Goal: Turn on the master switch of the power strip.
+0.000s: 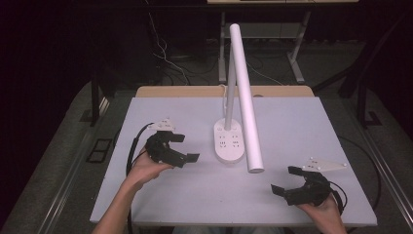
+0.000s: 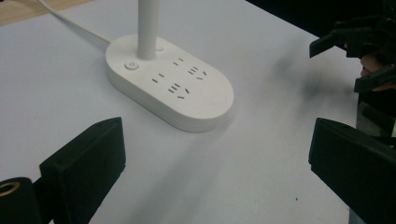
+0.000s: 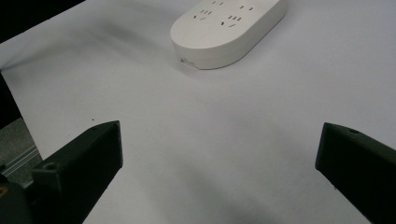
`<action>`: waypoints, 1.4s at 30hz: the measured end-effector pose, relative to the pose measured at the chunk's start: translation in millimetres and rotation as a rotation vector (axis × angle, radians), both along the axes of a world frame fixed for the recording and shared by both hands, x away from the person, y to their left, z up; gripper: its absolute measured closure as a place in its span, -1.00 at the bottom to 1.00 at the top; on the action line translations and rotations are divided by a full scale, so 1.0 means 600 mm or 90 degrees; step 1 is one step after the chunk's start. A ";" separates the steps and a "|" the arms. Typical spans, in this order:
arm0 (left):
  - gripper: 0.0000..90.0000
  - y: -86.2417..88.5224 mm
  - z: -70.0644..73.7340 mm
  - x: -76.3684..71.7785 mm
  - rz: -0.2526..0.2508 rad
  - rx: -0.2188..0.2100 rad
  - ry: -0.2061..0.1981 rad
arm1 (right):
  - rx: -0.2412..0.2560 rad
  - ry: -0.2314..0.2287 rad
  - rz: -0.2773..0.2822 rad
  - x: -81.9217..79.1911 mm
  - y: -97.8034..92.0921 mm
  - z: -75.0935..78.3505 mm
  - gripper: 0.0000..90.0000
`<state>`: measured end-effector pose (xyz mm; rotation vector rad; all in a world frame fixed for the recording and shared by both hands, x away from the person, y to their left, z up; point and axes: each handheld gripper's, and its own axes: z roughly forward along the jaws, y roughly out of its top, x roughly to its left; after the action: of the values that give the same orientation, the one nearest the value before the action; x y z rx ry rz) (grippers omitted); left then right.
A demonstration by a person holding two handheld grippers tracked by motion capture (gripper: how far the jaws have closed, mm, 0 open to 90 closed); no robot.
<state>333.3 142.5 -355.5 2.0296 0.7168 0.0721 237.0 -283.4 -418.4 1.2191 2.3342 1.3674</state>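
lamp base: centre of high view, on white table | left gripper: jaws spread, empty, just left of base | right gripper: jaws spread, empty, lower right, well apart

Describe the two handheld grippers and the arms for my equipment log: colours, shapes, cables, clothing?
The left gripper and the right gripper are matt black with two blocky, flat-faced jaws. Each carries a pale three-cornered plate on top and trails a black cable. Both forearms are bare, with no sleeves in sight.
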 end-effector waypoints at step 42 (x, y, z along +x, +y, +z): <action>-0.89 -0.053 0.031 0.117 -0.013 0.067 0.003 | 0.001 0.001 0.001 0.000 -0.002 -0.001 -1.00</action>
<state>403.7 110.6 -337.0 2.1369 0.7086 0.0946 236.8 -284.5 -418.8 1.2184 2.3360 1.3688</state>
